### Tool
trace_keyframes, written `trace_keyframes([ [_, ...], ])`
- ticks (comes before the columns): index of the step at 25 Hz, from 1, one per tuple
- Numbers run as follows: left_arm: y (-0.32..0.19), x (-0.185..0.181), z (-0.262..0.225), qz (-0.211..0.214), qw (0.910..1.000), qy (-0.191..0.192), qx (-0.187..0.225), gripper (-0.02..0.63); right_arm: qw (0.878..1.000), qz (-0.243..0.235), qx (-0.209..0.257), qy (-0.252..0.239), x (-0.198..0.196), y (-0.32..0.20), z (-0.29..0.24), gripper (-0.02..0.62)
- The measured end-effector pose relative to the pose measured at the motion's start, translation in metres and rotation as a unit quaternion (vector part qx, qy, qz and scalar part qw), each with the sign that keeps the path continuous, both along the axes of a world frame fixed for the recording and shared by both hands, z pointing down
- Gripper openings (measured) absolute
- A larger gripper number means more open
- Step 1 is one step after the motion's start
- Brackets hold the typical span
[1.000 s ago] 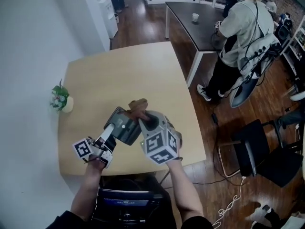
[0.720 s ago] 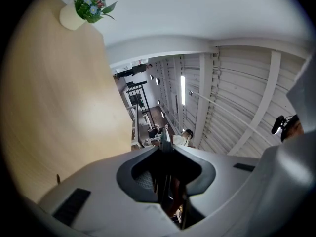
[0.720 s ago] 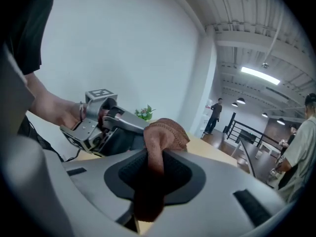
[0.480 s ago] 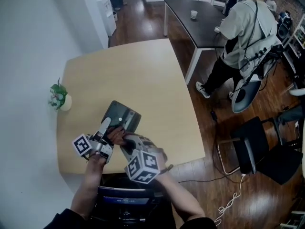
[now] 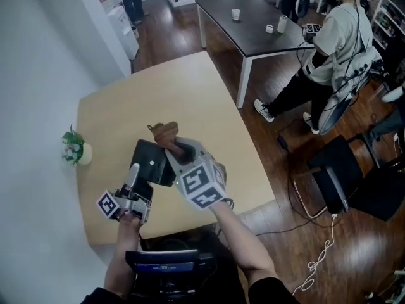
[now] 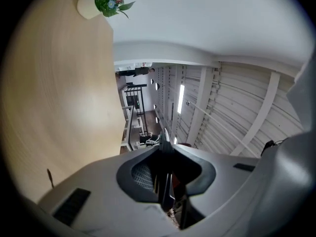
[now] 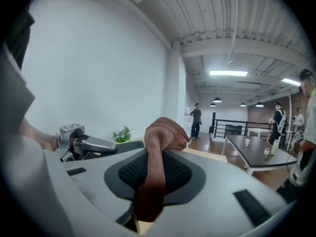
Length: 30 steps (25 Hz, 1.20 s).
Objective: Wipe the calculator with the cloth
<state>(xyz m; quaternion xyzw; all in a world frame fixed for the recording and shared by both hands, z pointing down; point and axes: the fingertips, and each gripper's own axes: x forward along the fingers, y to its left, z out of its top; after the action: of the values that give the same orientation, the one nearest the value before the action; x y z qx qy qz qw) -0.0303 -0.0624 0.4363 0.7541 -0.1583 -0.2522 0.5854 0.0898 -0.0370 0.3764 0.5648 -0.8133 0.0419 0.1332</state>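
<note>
Calculator (image 5: 155, 160), clamped by the left gripper (image 5: 133, 173), is mid-wipe: the right gripper (image 5: 181, 148), clenching the cloth (image 5: 164, 132), swept back to its far edge.

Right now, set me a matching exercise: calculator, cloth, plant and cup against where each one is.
Things:
1. calculator
2. cloth
3. plant
4. cup

Places:
A. on the dark table
B. in the right gripper
C. at the left edge of the light table
D. in the left gripper

Pairs: 1-D, 2-B, 3-C, 4-A.
</note>
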Motion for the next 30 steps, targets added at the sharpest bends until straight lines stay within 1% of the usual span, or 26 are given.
trace_keyframes([
  [2,-0.002,0.003,-0.002,-0.001,1.0000,-0.001,0.004,0.066,0.999,-0.024,-0.015,0.028,-0.021,0.001,0.014,0.083],
  [5,-0.008,0.001,-0.002,-0.013,0.9999,0.007,-0.005,0.066,0.995,-0.068,-0.016,0.068,-0.060,0.024,0.025,0.083],
  [8,-0.016,-0.005,-0.004,-0.026,0.9994,0.017,-0.013,0.066,0.989,-0.122,-0.021,0.085,-0.096,0.054,0.040,0.083],
  [9,-0.017,-0.007,-0.004,-0.029,0.9993,0.020,-0.014,0.066,0.987,-0.139,-0.028,0.081,-0.104,0.063,0.045,0.083],
  [10,-0.018,-0.009,-0.004,-0.033,0.9990,0.026,-0.016,0.066,0.985,-0.155,-0.036,0.067,-0.108,0.072,0.049,0.083],
  [11,-0.019,-0.011,-0.004,-0.037,0.9985,0.036,-0.021,0.066,0.984,-0.166,-0.045,0.039,-0.108,0.078,0.050,0.083],
  [12,-0.020,-0.013,-0.005,-0.041,0.9977,0.048,-0.026,0.066,0.984,-0.170,-0.050,-0.003,-0.102,0.081,0.048,0.083],
  [13,-0.021,-0.015,-0.005,-0.045,0.9967,0.060,-0.032,0.066,0.984,-0.162,-0.049,-0.055,-0.090,0.081,0.040,0.083],
  [14,-0.022,-0.016,-0.006,-0.047,0.9958,0.070,-0.036,0.066,0.983,-0.141,-0.037,-0.108,-0.073,0.076,0.027,0.083],
  [15,-0.023,-0.017,-0.007,-0.048,0.9950,0.078,-0.039,0.064,0.983,-0.109,-0.016,-0.148,-0.051,0.068,0.012,0.083],
  [16,-0.023,-0.016,-0.009,-0.046,0.9944,0.086,-0.041,0.063,0.983,-0.072,0.012,-0.167,-0.028,0.058,-0.005,0.083],
  [17,-0.022,-0.014,-0.012,-0.042,0.9938,0.094,-0.042,0.063,0.985,-0.036,0.040,-0.166,-0.007,0.047,-0.020,0.083],
  [18,-0.020,-0.011,-0.015,-0.038,0.9931,0.103,-0.043,0.063,0.986,-0.007,0.061,-0.152,0.009,0.037,-0.031,0.083],
  [19,-0.019,-0.009,-0.018,-0.036,0.9922,0.111,-0.043,0.063,0.987,0.014,0.073,-0.140,0.020,0.026,-0.038,0.083],
  [20,-0.018,-0.008,-0.020,-0.036,0.9912,0.120,-0.044,0.061,0.988,0.026,0.075,-0.134,0.025,0.016,-0.041,0.083],
  [22,-0.016,-0.005,-0.021,-0.041,0.9887,0.136,-0.048,0.060,0.989,0.020,0.056,-0.135,0.018,0.002,-0.034,0.083],
  [24,-0.017,-0.003,-0.020,-0.047,0.9876,0.141,-0.052,0.061,0.992,-0.004,0.031,-0.121,-0.003,0.001,-0.020,0.083],
  [27,-0.022,-0.005,-0.020,-0.060,0.9874,0.136,-0.055,0.064,0.996,-0.038,0.011,-0.084,-0.034,0.019,-0.003,0.083],
  [30,-0.028,-0.014,-0.022,-0.074,0.9869,0.133,-0.053,0.066,0.995,-0.084,-0.007,-0.052,-0.066,0.044,0.016,0.083],
])
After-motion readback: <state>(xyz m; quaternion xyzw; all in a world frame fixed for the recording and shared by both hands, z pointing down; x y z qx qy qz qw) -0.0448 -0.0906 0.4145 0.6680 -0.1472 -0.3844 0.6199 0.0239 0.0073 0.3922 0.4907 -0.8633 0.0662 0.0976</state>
